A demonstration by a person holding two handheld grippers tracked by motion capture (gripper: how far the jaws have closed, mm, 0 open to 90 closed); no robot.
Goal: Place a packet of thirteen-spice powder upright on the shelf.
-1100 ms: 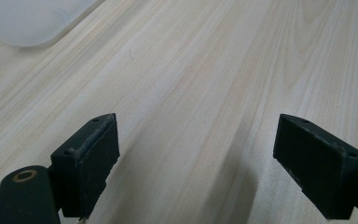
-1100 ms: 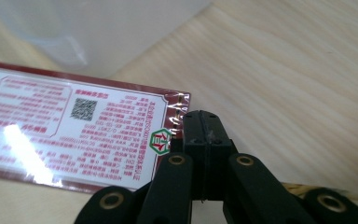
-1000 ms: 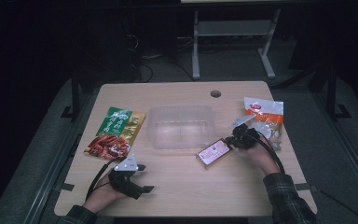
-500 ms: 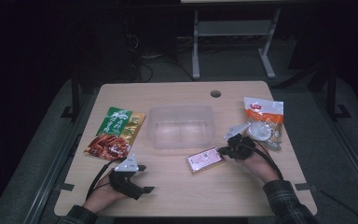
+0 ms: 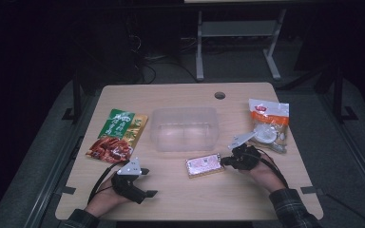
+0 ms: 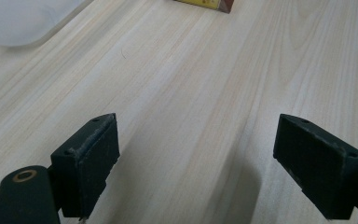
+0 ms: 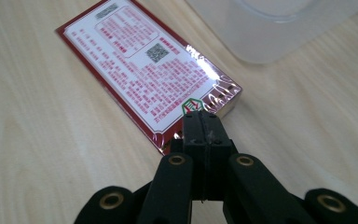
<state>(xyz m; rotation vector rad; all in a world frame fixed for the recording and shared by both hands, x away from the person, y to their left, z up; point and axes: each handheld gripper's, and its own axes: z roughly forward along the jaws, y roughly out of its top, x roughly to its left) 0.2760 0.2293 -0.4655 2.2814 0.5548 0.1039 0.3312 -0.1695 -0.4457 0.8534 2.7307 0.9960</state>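
On the bench [image 5: 171, 199], the clear tub [image 5: 184, 128] sat mid-table with the red packet [image 5: 203, 166] lying flat just in front of it. The right hand-held gripper [image 5: 226, 161] had its jaws pressed together, their tips at the packet's near edge; the right gripper view [image 7: 200, 122] showed the packet's printed label and a code square. The left hand-held gripper [image 5: 142, 183] rested near the front edge, and the left gripper view [image 6: 196, 158] showed its jaws wide apart over bare wood.
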